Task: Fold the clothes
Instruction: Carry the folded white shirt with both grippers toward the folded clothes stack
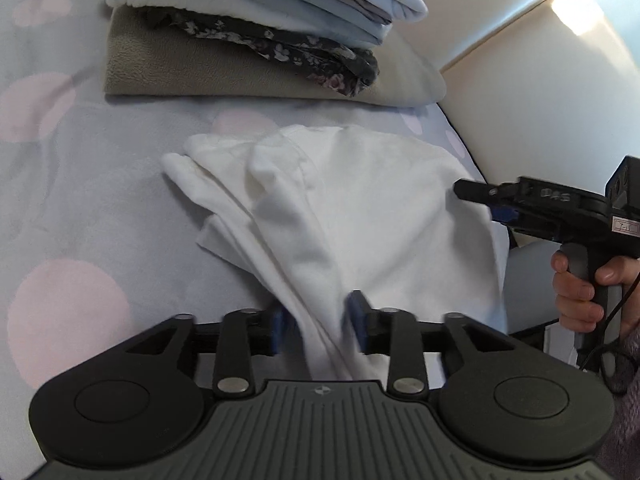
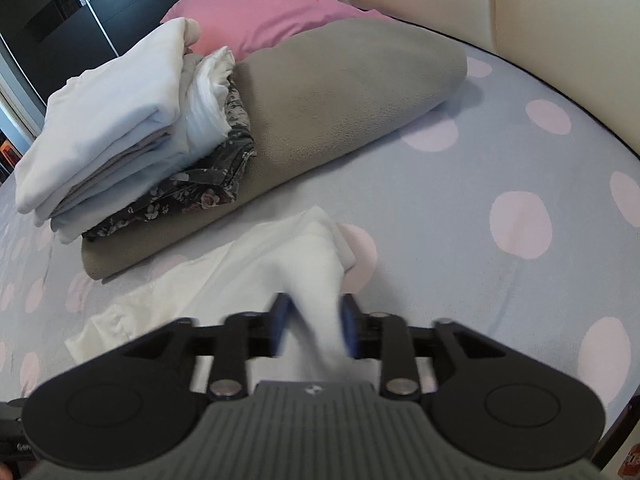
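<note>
Item one: the white garment, which we find lying rumpled on the bed sheet, pale blue with large pink dots. It sits toward the side of the bed that runs along the cream padded bed frame, just in front of a stack of folded laundry, with a strip of bare sheet between the two.

Item two: the left gripper. We see its blue pads spread apart, with a bunched fold of the white garment running up between them; the cloth hangs loosely in the gap (motion blur softens the pad edges, so we cannot tell whether either one brushes it).

Item three: the right gripper. Its jaws likewise stand apart, a narrow tongue of the garment rising between them and not pinched. In the left wrist view we see it from the side, held by a hand on its grey grip, near the garment's edge nearest the bed frame.

Item four: the stack. At the bottom a folded taupe blanket; on it a dark floral cloth; on top, several folded white and pale blue pieces.

Item five: a pink pillow, behind the stack, against the bed frame.
</note>
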The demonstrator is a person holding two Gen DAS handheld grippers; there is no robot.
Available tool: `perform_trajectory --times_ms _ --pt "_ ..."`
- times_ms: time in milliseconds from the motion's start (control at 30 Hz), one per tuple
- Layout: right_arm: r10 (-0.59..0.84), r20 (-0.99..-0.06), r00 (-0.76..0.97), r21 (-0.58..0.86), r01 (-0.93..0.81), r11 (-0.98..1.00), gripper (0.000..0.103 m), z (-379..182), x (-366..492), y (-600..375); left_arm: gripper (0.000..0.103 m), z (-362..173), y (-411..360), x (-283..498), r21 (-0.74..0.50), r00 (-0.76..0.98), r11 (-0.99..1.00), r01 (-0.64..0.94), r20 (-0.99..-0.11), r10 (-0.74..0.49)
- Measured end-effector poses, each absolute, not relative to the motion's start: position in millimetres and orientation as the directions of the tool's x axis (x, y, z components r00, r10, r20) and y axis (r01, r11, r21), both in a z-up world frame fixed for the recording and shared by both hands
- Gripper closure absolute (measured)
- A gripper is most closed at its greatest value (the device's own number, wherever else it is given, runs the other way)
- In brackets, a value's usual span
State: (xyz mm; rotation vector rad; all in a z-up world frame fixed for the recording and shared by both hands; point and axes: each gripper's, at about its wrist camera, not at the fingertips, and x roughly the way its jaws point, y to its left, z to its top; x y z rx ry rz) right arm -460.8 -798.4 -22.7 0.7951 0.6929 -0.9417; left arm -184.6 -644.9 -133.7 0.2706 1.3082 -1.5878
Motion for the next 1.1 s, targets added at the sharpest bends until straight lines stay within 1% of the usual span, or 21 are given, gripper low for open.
perform_trajectory --times_ms 67,100,267,400,533,567,600,633,667,700,733,800,867,900,967,1033,1100 --pt "-0.390 -0.801 0.455 0.334 0.879 0.340 0.040 -21 -463 -810 0.057 -133 -648 -174 -0.604 -0.444 0.120 0.788 -0.693 -0.568" --pt "-0.383 -0.799 0.464 0.351 0.876 0.329 0.039 -19 -463 -816 0.057 -133 -651 -168 -0.609 -0.442 0.129 0.783 -0.690 -0.573" --pt "-0.390 -0.795 0.465 0.381 0.883 0.275 0.038 -16 -454 -845 0.057 -137 -665 -152 -0.605 -0.430 0.162 0.779 -0.705 -0.564" --pt "-0.337 -0.839 0.427 0.375 0.903 0.211 0.038 -38 -441 -873 0.057 -144 -674 -146 -0.612 -0.429 0.183 0.769 -0.707 -0.562" --pt "-0.290 -0.862 0.417 0.378 0.908 0.181 0.039 -63 -429 -892 0.057 -152 -685 -140 -0.625 -0.435 0.195 0.756 -0.702 -0.564" --pt "-0.271 -0.866 0.419 0.384 0.906 0.176 0.041 -70 -425 -896 0.058 -153 -688 -140 -0.627 -0.439 0.192 0.755 -0.701 -0.562" --pt "-0.265 -0.867 0.421 0.387 0.906 0.172 0.051 -74 -421 -898 0.060 -154 -690 -141 -0.625 -0.441 0.186 0.758 -0.702 -0.560" --pt "-0.260 -0.868 0.423 0.390 0.905 0.169 0.057 -78 -418 -899 0.062 -153 -692 -142 -0.620 -0.440 0.179 0.764 -0.704 -0.558" --pt "-0.269 -0.866 0.422 0.387 0.905 0.175 0.065 -78 -415 -899 0.069 -153 -693 -144 -0.612 -0.437 0.172 0.772 -0.708 -0.555" --pt "-0.280 -0.863 0.421 0.383 0.906 0.183 0.069 -78 -413 -899 0.075 -152 -694 -145 -0.606 -0.434 0.165 0.778 -0.708 -0.557" --pt "-0.291 -0.860 0.420 0.378 0.906 0.190 0.072 -78 -410 -899 0.077 -150 -693 -145 -0.603 -0.431 0.156 0.782 -0.704 -0.564" --pt "-0.322 -0.847 0.424 0.363 0.902 0.233 0.081 -72 -407 -896 0.090 -146 -691 -145 -0.597 -0.424 0.140 0.790 -0.697 -0.578" --pt "-0.362 -0.812 0.457 0.362 0.882 0.302 0.085 -60 -408 -889 0.095 -136 -684 -145 -0.589 -0.419 0.099 0.802 -0.674 -0.608" --pt "-0.382 -0.789 0.482 0.365 0.867 0.340 0.085 -53 -410 -884 0.097 -130 -680 -146 -0.580 -0.414 0.074 0.812 -0.660 -0.627" --pt "-0.413 -0.748 0.519 0.359 0.841 0.405 0.086 -42 -413 -877 0.097 -120 -673 -147 -0.555 -0.406 0.024 0.832 -0.636 -0.656" --pt "-0.438 -0.718 0.541 0.340 0.821 0.458 0.086 -35 -416 -871 0.097 -116 -672 -152 -0.513 -0.385 0.001 0.858 -0.645 -0.660" --pt "-0.456 -0.722 0.521 0.301 0.829 0.472 0.086 -38 -412 -869 0.097 -120 -677 -156 -0.478 -0.357 0.012 0.878 -0.673 -0.648"
